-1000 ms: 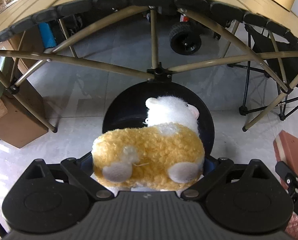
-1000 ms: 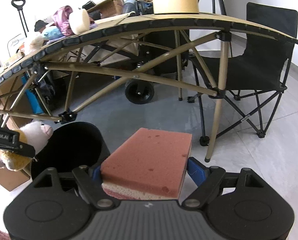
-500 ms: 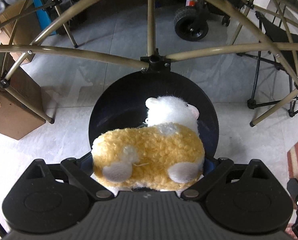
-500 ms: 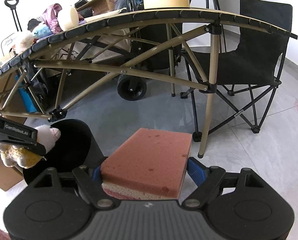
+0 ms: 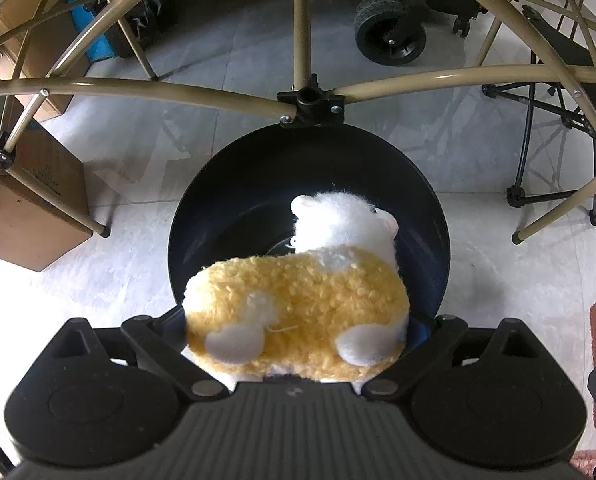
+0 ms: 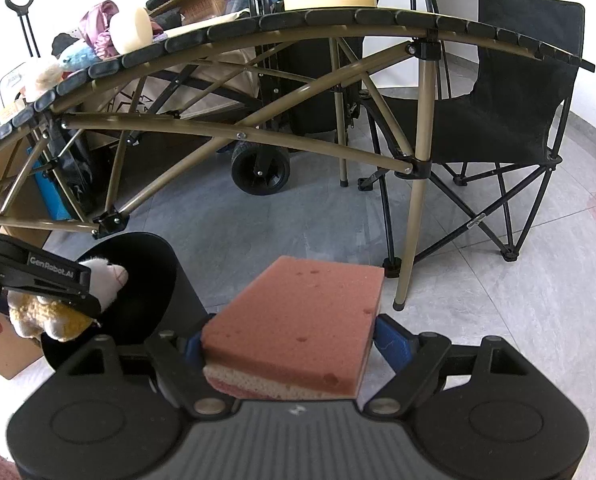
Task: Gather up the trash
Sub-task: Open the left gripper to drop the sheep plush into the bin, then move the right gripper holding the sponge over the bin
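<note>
Meanwhile: plush sheep held over the bin, sponge gripped alongside

Steeply downward is how the left hand-held gripper (image 5: pixel 298 320) is pointed, and it is clamped on a yellow-and-white plush sheep (image 5: pixel 298 300), which is held by its flanks directly above the open mouth of a black trash bin (image 5: pixel 225 184). The sheep's white head is seen projecting over the bin's dark interior. The bin is stood on the grey tiled floor (image 5: pixel 145 152), just below a joint of the folding table frame (image 5: pixel 310 100).

A shallower downward tilt is shown by the right hand-held gripper (image 6: pixel 293 340), which is closed on a pink sponge (image 6: pixel 298 312) lying flat between the blue pads, to the right of the bin and apart from it. A black folding chair (image 6: pixel 510 120) is seen beyond the table leg (image 6: pixel 414 208). Soft items are seen on the tabletop (image 6: pixel 233 32). A fingertip is visible at the left edge of the right view.
</note>
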`<action>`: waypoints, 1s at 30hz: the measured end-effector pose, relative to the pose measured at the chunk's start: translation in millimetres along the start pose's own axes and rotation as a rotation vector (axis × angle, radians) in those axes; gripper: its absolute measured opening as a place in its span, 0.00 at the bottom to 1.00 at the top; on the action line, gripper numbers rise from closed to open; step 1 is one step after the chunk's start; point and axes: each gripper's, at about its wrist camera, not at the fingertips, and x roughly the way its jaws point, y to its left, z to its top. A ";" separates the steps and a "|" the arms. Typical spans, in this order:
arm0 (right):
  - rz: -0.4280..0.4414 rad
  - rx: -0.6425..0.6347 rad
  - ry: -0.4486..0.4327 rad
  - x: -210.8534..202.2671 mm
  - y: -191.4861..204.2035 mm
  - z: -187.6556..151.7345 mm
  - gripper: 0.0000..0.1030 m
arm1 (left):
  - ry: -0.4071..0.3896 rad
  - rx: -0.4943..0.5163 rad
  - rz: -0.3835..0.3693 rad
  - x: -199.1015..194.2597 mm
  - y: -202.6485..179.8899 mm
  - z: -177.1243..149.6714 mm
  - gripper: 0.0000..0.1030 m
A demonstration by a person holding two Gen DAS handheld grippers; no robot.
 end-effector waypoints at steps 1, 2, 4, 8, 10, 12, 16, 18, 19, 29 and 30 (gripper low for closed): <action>-0.001 0.001 0.000 0.0 -0.1 -0.1 0.80 | -0.001 0.000 0.001 -0.1 -0.2 0.1 0.96; -0.001 0.001 0.001 0.4 -0.1 0.6 0.80 | -0.002 0.001 0.003 -0.4 -0.3 0.0 0.96; -0.001 0.002 0.001 0.6 0.1 0.8 0.80 | 0.000 0.000 0.006 0.4 -0.4 0.1 0.97; 0.001 0.002 0.000 0.5 0.1 1.0 0.80 | 0.013 0.001 0.000 1.3 -0.7 -0.3 1.00; 0.002 0.001 -0.001 0.3 0.3 1.0 0.80 | 0.023 0.009 -0.003 2.1 -1.8 -0.8 1.00; 0.003 0.001 -0.001 0.2 0.7 0.9 0.80 | 0.030 0.013 0.002 2.9 -1.4 -1.0 1.00; 0.003 0.001 -0.001 0.1 0.5 0.6 0.80 | 0.036 0.012 0.002 3.0 -0.5 -1.2 1.00; 0.004 0.000 -0.001 0.1 0.3 0.5 0.80 | 0.038 0.012 0.002 2.8 -1.1 -2.0 1.00; 0.005 -0.001 0.000 0.1 0.5 0.4 0.80 | 0.039 0.013 0.001 2.6 -1.4 -2.3 1.00; 0.012 -0.009 -0.001 -2.3 4.3 0.1 0.80 | 0.035 0.014 0.002 0.6 0.9 -3.2 1.00; 0.013 -0.011 -0.002 -2.9 5.1 0.2 0.80 | 0.034 0.014 0.001 -0.1 2.3 -3.5 1.00</action>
